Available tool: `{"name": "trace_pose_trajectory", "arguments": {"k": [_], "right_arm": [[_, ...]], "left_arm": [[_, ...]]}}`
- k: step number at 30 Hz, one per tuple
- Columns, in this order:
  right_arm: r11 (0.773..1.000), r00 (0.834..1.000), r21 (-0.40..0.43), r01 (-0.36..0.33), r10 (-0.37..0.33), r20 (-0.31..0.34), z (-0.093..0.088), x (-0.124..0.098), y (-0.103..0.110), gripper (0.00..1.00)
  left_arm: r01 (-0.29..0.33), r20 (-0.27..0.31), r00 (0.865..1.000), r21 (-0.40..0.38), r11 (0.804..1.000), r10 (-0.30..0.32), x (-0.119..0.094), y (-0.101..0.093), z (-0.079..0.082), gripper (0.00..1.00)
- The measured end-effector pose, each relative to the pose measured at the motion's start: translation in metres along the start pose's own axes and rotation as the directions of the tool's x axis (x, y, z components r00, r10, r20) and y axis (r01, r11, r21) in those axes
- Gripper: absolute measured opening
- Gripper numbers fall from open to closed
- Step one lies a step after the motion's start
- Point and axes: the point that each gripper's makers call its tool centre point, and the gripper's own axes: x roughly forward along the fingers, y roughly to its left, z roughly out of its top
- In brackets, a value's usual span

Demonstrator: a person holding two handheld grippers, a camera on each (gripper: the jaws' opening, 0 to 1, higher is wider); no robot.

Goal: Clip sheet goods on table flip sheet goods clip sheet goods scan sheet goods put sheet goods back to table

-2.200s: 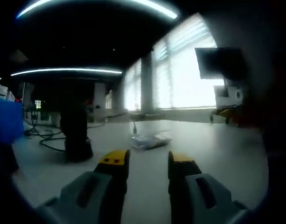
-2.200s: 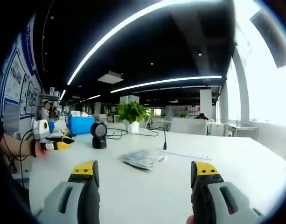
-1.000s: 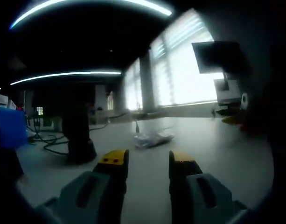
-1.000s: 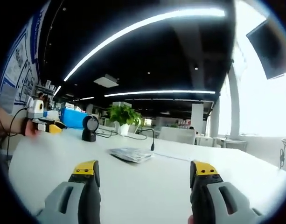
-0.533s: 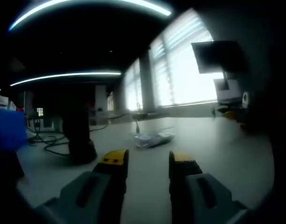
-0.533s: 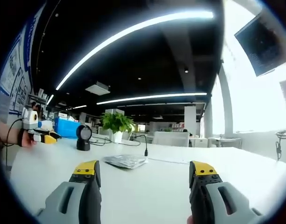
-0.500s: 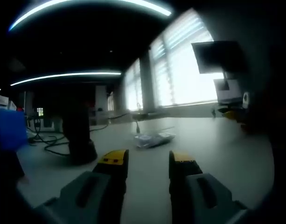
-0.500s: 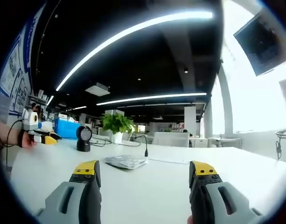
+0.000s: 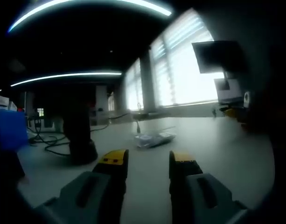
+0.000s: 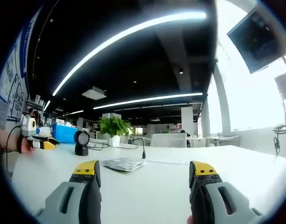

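Observation:
A flat clear packet of sheet goods (image 9: 153,138) lies on the white table (image 9: 217,149), ahead of my left gripper (image 9: 147,161). The left jaws stand a narrow gap apart with nothing between them. In the right gripper view the same packet (image 10: 122,164) rests on the table beyond my right gripper (image 10: 145,171), whose jaws are spread wide and empty. A dark scanner on a stand (image 9: 80,135) rises left of the packet; the scanner (image 10: 80,143) also appears far left in the right gripper view. The left gripper (image 10: 40,142) shows at the left edge there, held in a hand.
Black cables (image 9: 45,140) trail behind the scanner. A blue box (image 10: 66,133) and a potted plant (image 10: 114,127) stand at the table's far side. A thin stalk microphone (image 10: 143,148) rises by the packet. A monitor (image 9: 217,56) hangs by bright windows.
The right gripper view has tilted lower toward table level, so the packet and scanner sit flatter in view. The left gripper view is nearly unchanged. Both grippers' jaw gaps stay the same.

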Motion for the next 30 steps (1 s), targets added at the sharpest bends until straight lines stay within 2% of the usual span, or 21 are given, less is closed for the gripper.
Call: {"name": "trace_pose_trajectory", "arguments": {"k": [10,18,30], "right_arm": [[1.0,1.0,-0.027,-0.013,0.012,-0.012,-0.0014,0.0002,0.0073,0.71],[1.0,1.0,0.004,0.0,0.0,0.01,0.0034,-0.0025,0.0034,0.7],[1.0,1.0,-0.016,-0.003,0.003,-0.002,0.0021,-0.003,0.0084,0.7]], "left_arm": [[-0.005,-0.006,1.0,0.0,1.0,0.005,0.0001,0.0003,-0.0009,0.28],[-0.003,-0.011,1.0,0.004,1.0,0.003,0.0005,-0.0004,-0.0017,0.28],[0.014,-0.009,1.0,0.032,0.999,-0.014,0.0013,-0.0039,-0.0008,0.28]]}}
